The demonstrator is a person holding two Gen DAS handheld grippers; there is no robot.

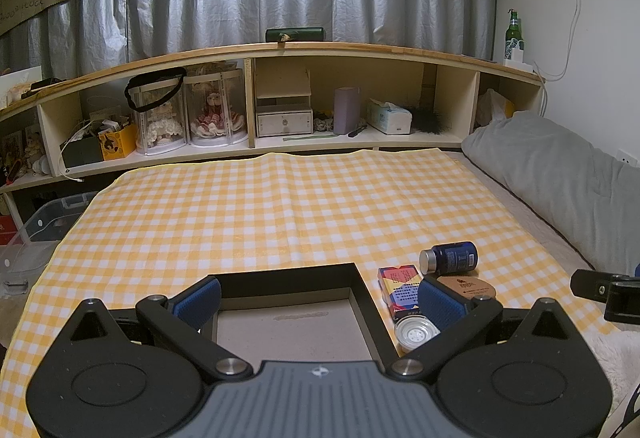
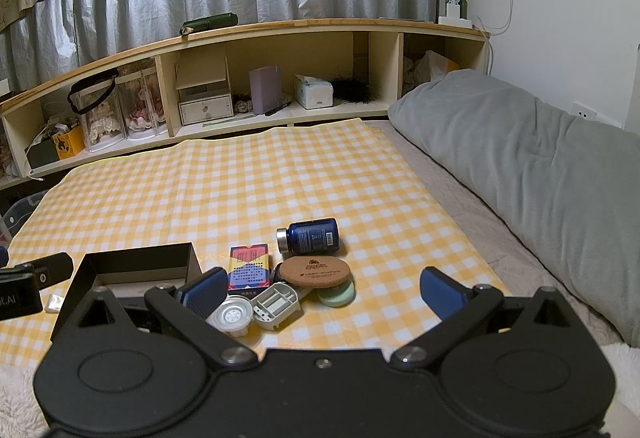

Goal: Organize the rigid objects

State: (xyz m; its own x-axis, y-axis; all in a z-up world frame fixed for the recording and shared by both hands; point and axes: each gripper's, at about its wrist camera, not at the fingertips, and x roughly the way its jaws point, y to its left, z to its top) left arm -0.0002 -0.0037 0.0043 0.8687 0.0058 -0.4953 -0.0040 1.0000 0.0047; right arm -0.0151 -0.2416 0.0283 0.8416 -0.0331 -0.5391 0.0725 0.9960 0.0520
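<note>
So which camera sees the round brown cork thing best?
The right wrist view. There the cork coaster shows nearly its whole round top and its printed logo, lying partly over a green disc. In the left wrist view, the left gripper's blue finger pad hides part of the cork coaster.

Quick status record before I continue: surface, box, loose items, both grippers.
surface: yellow checked cloth
box: black box, open, nothing seen inside
loose items: blue bottle on its side; card box; cork coaster; green disc; grey tray; white cap
left gripper: open, over box
right gripper: open, over the pile
</note>
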